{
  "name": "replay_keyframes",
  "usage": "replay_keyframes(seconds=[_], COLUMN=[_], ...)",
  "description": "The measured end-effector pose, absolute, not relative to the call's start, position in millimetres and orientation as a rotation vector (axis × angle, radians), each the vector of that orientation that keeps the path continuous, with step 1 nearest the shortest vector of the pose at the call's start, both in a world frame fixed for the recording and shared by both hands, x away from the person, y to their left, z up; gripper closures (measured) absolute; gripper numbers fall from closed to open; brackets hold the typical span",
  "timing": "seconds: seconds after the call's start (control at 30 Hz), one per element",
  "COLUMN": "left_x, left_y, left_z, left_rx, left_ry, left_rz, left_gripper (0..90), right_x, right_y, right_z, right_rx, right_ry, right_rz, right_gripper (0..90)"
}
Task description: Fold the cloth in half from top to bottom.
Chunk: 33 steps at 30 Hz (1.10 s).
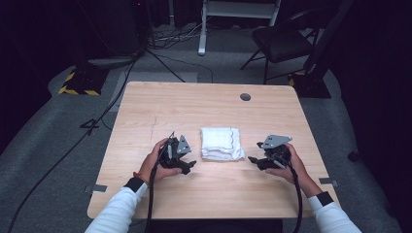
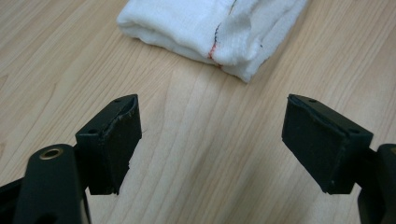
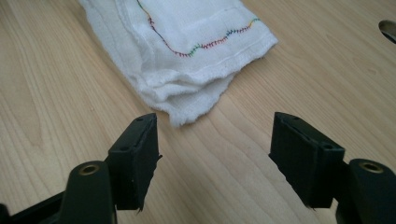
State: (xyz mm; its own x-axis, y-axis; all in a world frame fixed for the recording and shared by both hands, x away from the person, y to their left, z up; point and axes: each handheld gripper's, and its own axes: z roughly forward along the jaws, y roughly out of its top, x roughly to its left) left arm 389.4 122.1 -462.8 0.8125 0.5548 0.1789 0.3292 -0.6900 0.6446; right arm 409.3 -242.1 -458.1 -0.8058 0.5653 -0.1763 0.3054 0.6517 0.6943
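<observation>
A folded white cloth [image 1: 222,143] lies in the middle of the wooden table [image 1: 160,102]. Its layered edges carry coloured stitching, plain in the right gripper view on the cloth [image 3: 187,37] and in the left gripper view on the cloth [image 2: 210,23]. My left gripper [image 1: 191,166] rests to the left of the cloth, jaws open, nothing between them; bare wood lies between the left gripper [image 2: 212,140] and the cloth. My right gripper [image 1: 252,159] sits to the right of the cloth, also open and empty. The cloth's corner lies just beyond the right gripper [image 3: 215,158].
A small dark round disc [image 1: 245,96] is set in the table near its far edge. Beyond the table stand a black folding chair [image 1: 282,43], a white frame [image 1: 238,14] and cables on the grey floor. Tape tabs mark the table's side edges.
</observation>
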Motion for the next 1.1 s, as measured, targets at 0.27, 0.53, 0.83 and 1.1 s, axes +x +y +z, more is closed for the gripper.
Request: replay_keyframes(seconds=[0.27,0.53,0.83,1.1], left_x=[378.9,368.1,353.1,344.4], left_y=[133.3,143.2,160.5,191.0], left_z=[-464.8,-471.7,-477.5,-481.1], left_rx=[2.404,2.466,2.494,2.415], left_ry=[0.660,0.666,0.669,0.741], left_rz=[0.515,0.561,0.599,0.515], left_gripper=[19.5,19.5,19.5,19.5], right_x=[400.1,389.7,381.1,373.0], right_y=[-252.6,-269.6,-293.8,-316.8], right_z=[-458.8,-462.4,-468.7,-475.5], right_rx=[0.688,0.687,0.736,0.812], right_ry=[2.494,2.488,2.477,2.462], right_rz=[0.905,0.845,0.830,0.845], right_gripper=[33.1,32.3,31.7,31.6])
